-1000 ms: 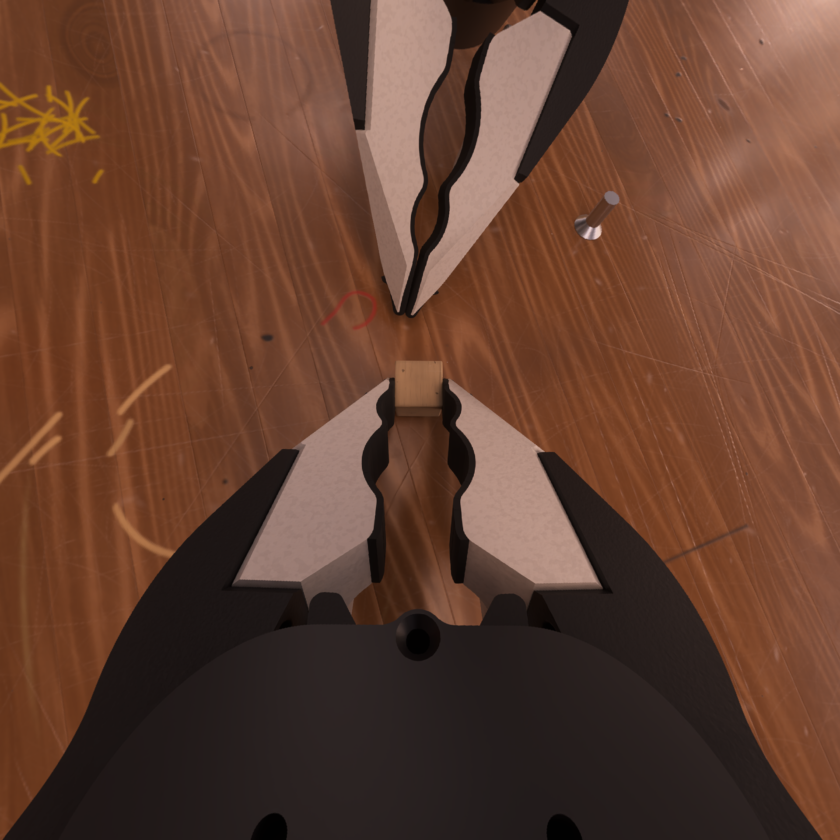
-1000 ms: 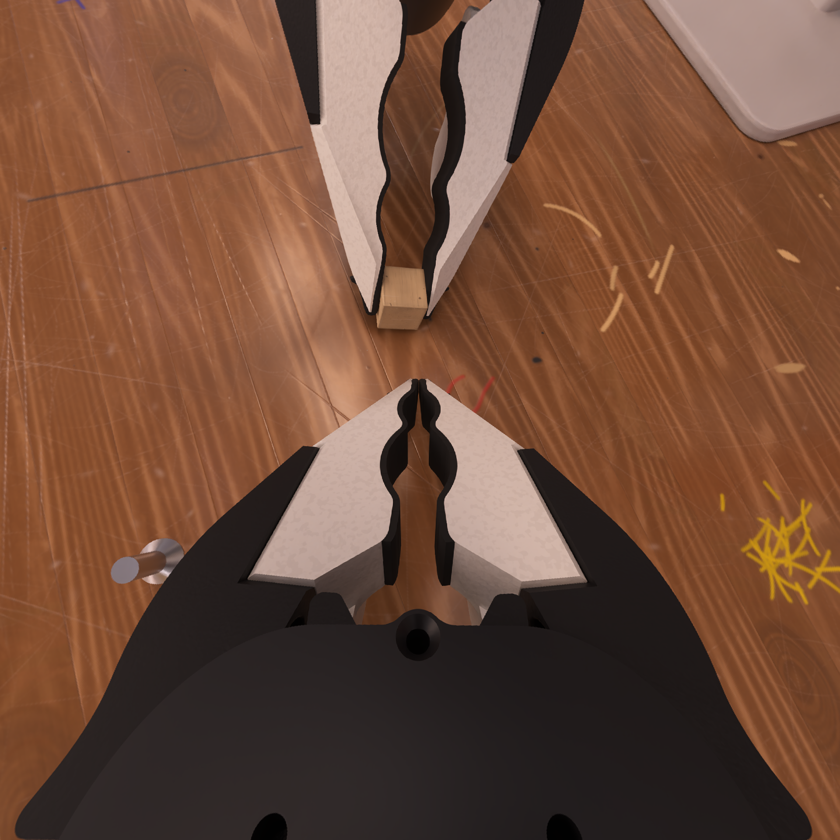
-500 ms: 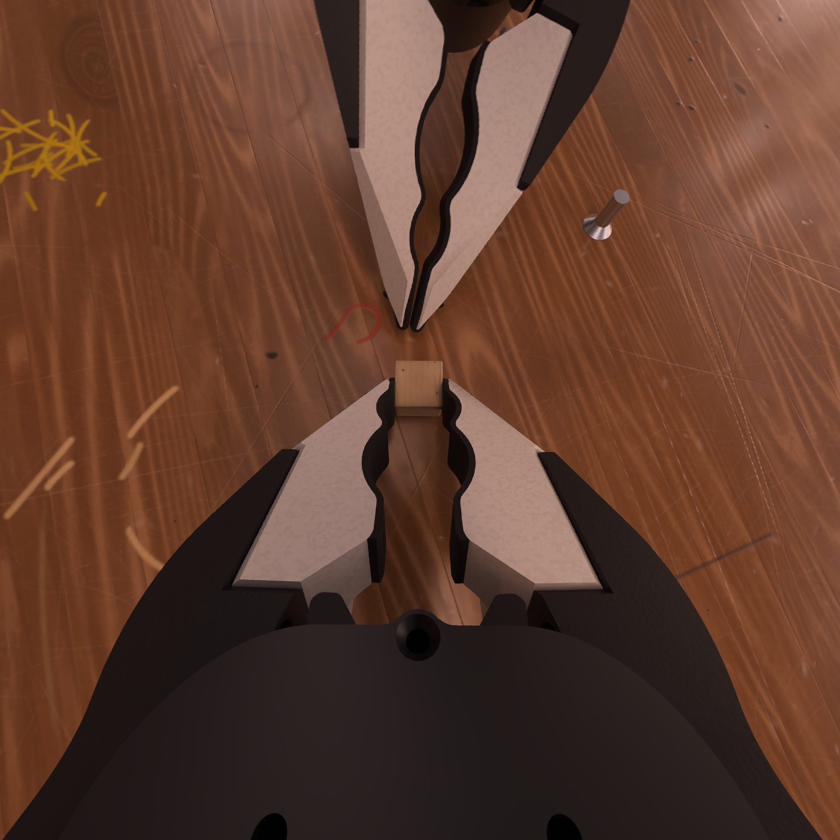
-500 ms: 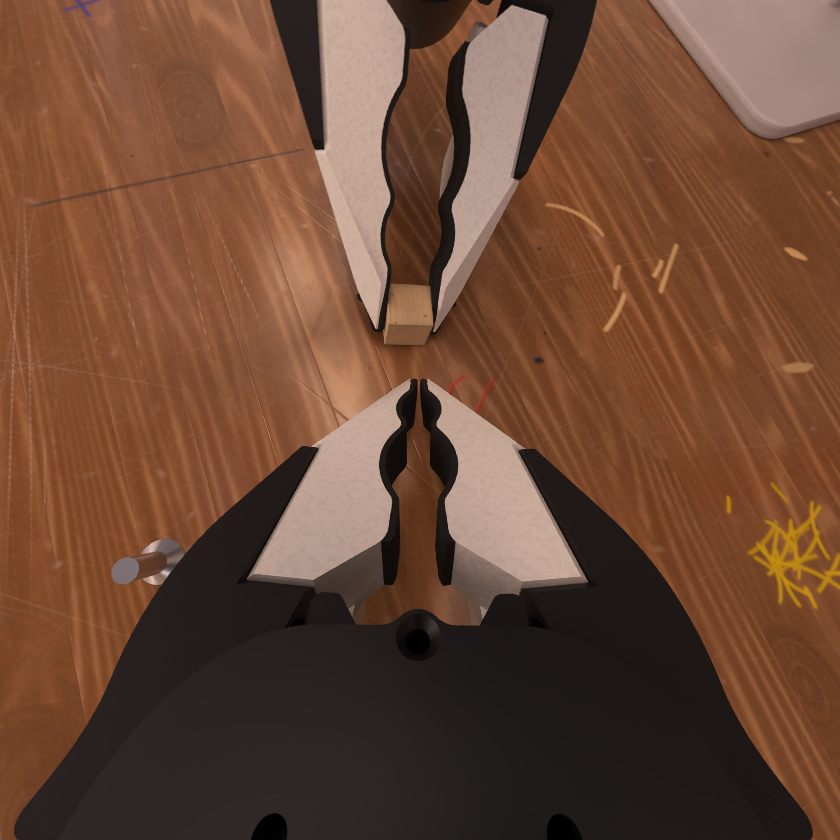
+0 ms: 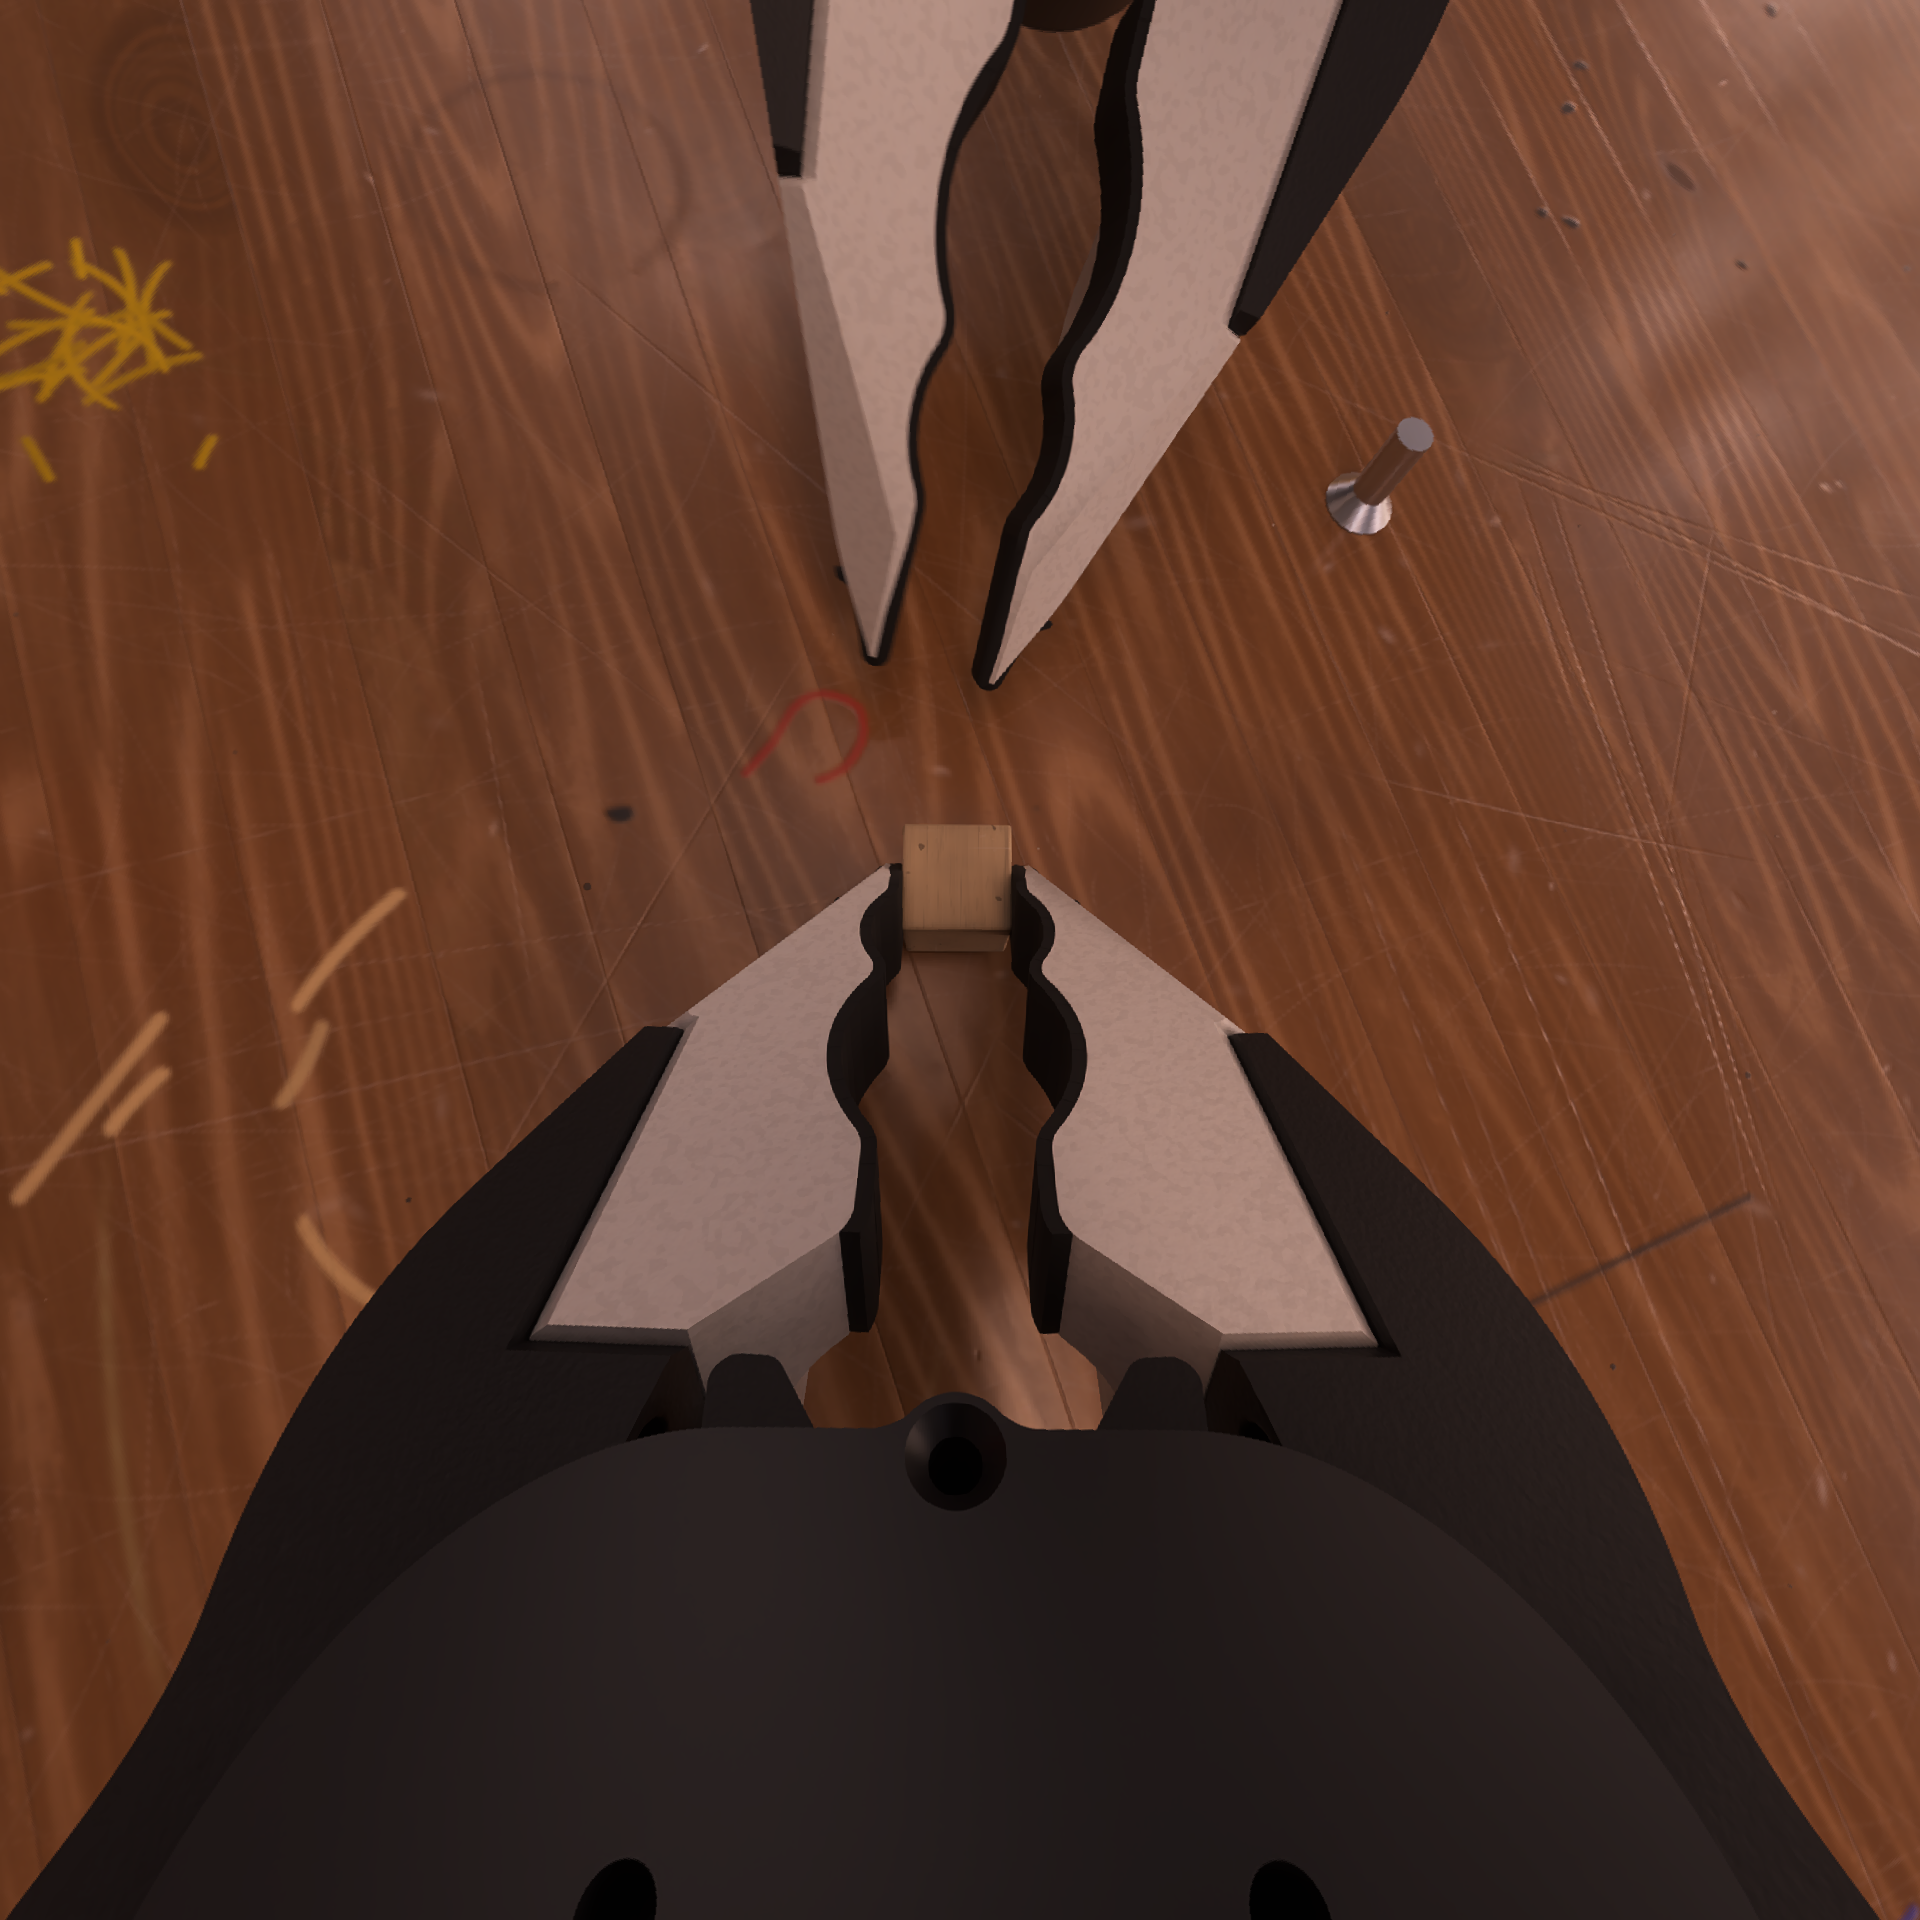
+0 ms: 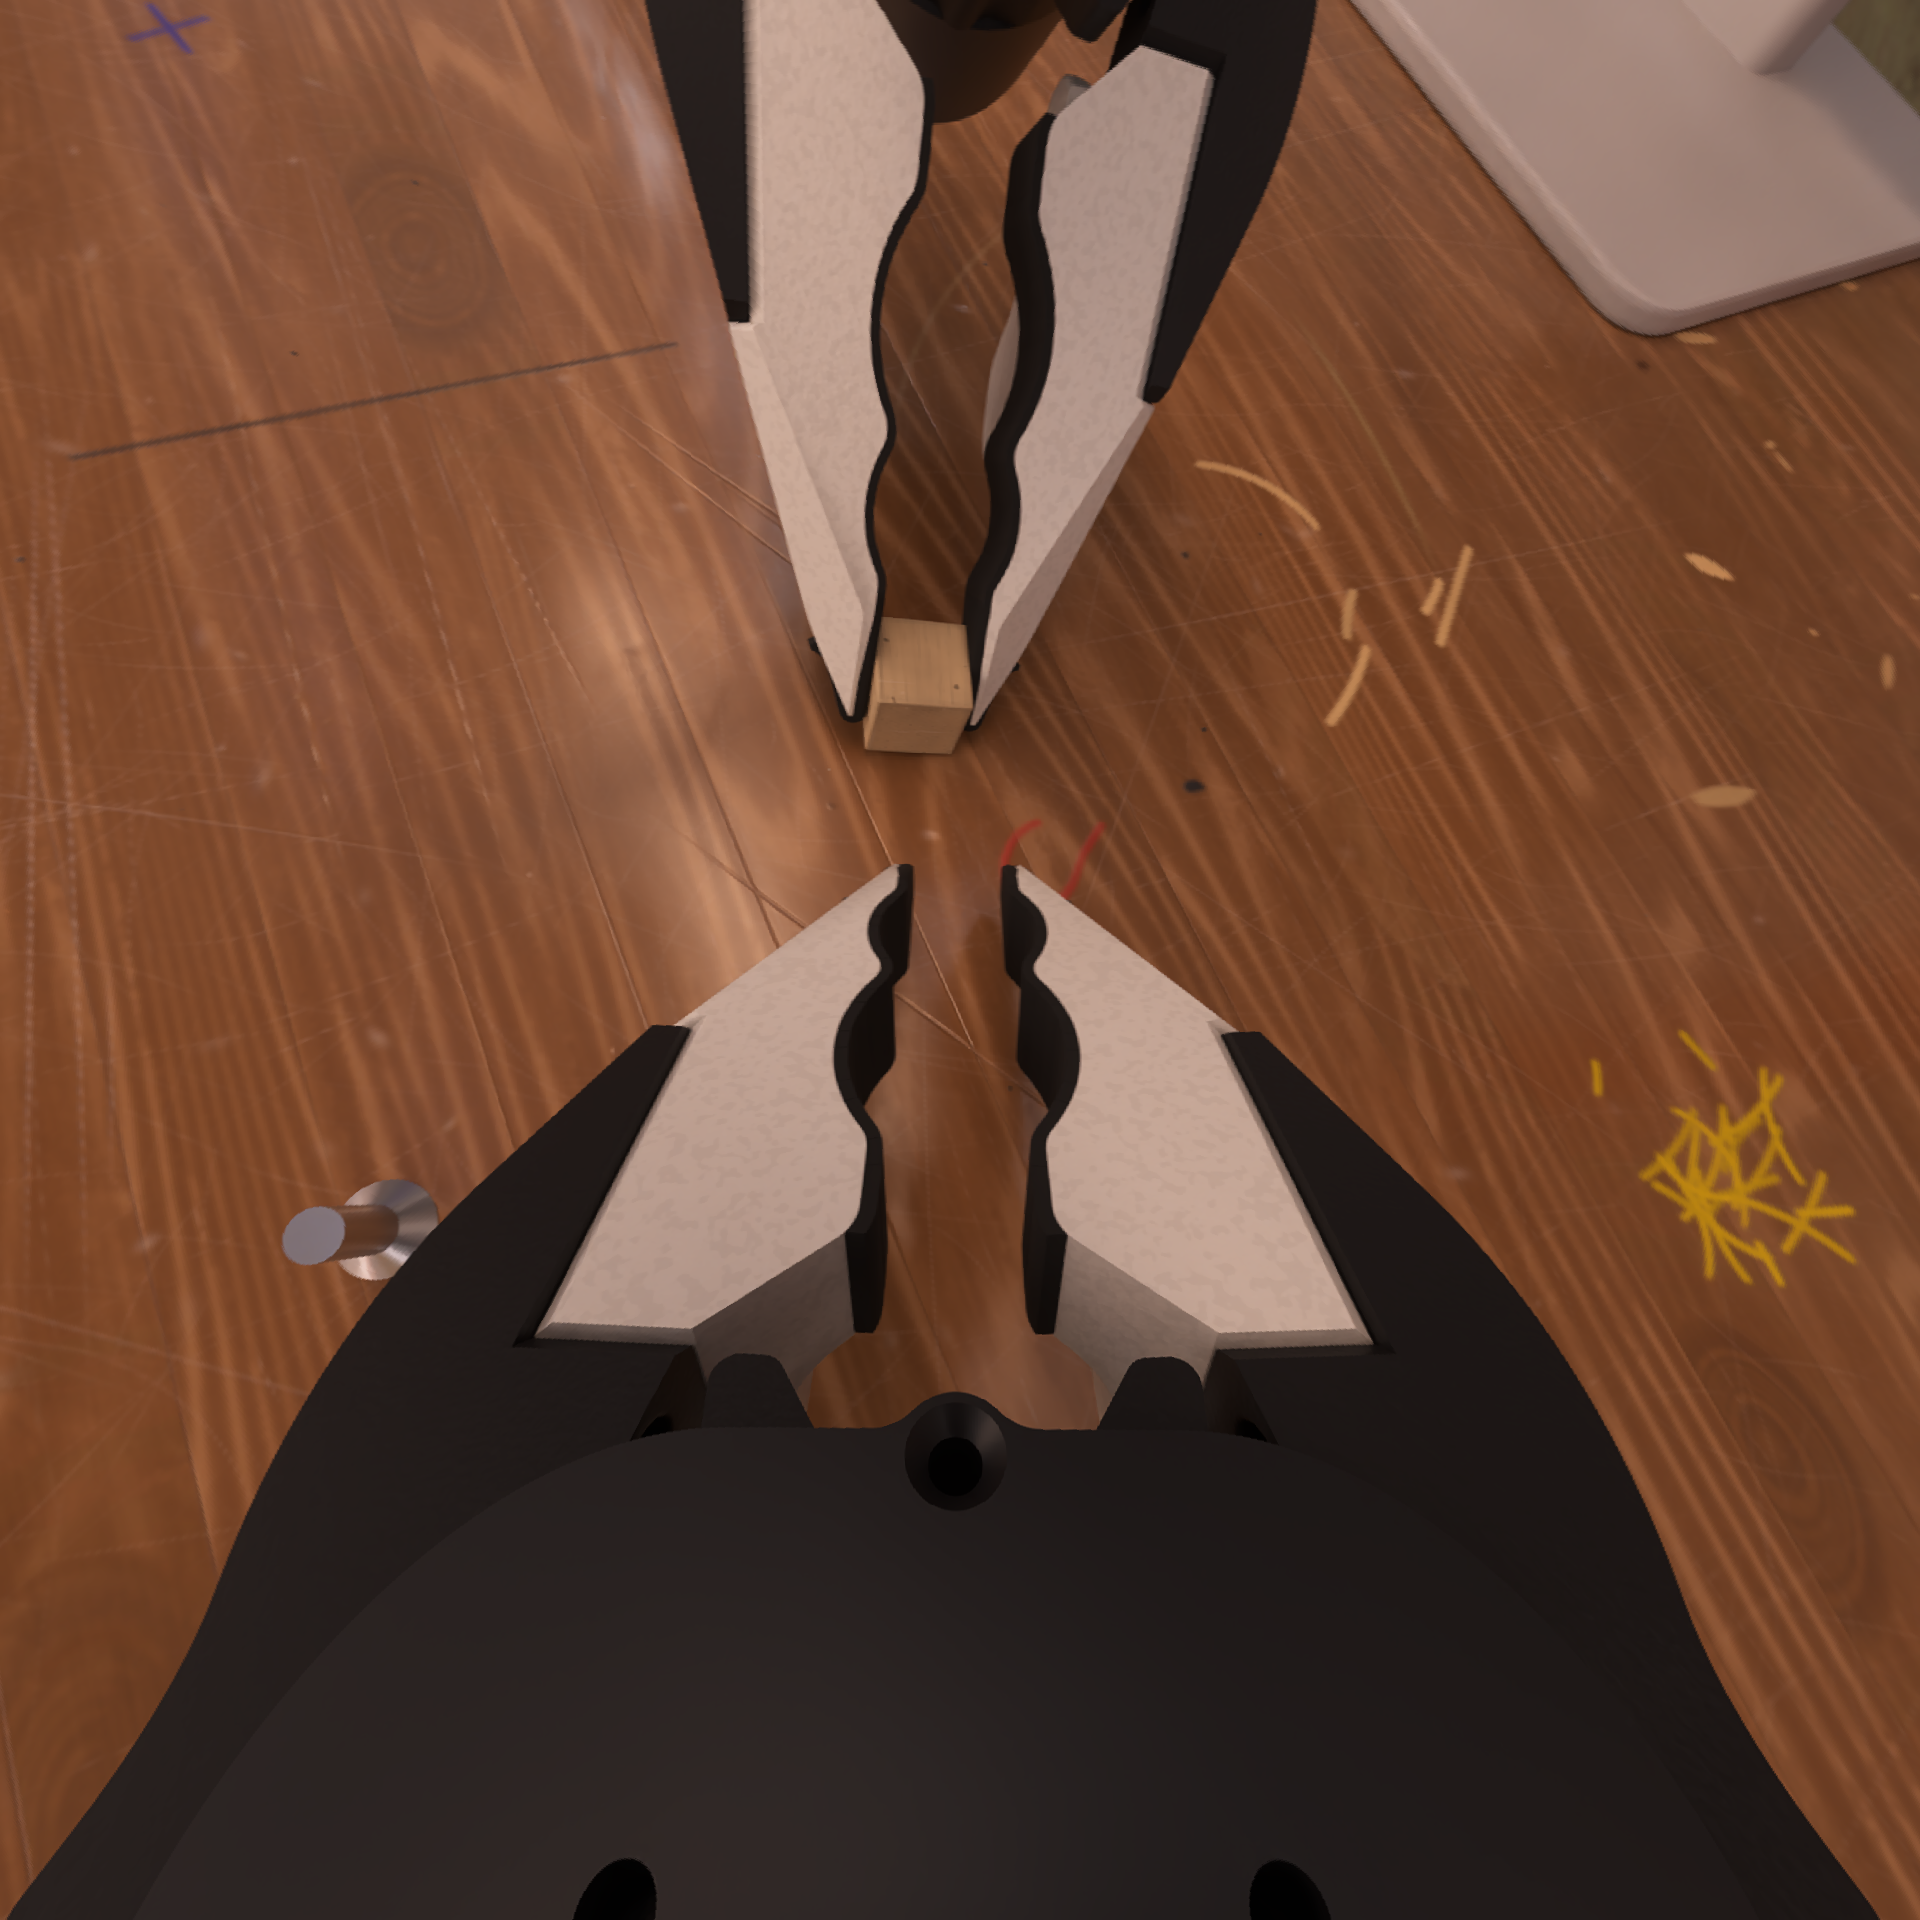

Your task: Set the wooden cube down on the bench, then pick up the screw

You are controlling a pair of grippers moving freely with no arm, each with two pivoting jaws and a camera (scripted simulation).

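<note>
Pale wood sits pinched between the tips of the left gripper [image 5: 956, 883]: the wooden cube [image 5: 956, 881] is clamped there, its lower edge at or just above the bench [image 5: 1558, 935]. The right wrist view shows the same cube [image 6: 916, 686] between those 2 fingers, with its bottom face seeming to meet the boards, though contact cannot be confirmed. The right gripper [image 6: 956, 883] holds nothing; its fingers stand a little apart, with bare bench showing in the gap, and its tips point at the cube from the opposite side, near but not touching.

By this reading, the first step is nearly done: the cube is down or almost down, yet not let go. The next move calls for the left fingers to spread and lift straight away without nudging the cube. Then the screw [image 5: 1377, 483] needs a grip; it lies on its side, well apart from the cube, just beside the right gripper's body [image 6: 358, 1231].

A red scribble [image 5: 810, 738] marks the bench between the 2 grippers. Yellow shavings [image 6: 1745, 1195] lie farther out. A white slab [image 6: 1662, 156] is cut off at the frame corner, so what it is stays unclear. Part of the screw's head hides behind the right gripper's black shell.
</note>
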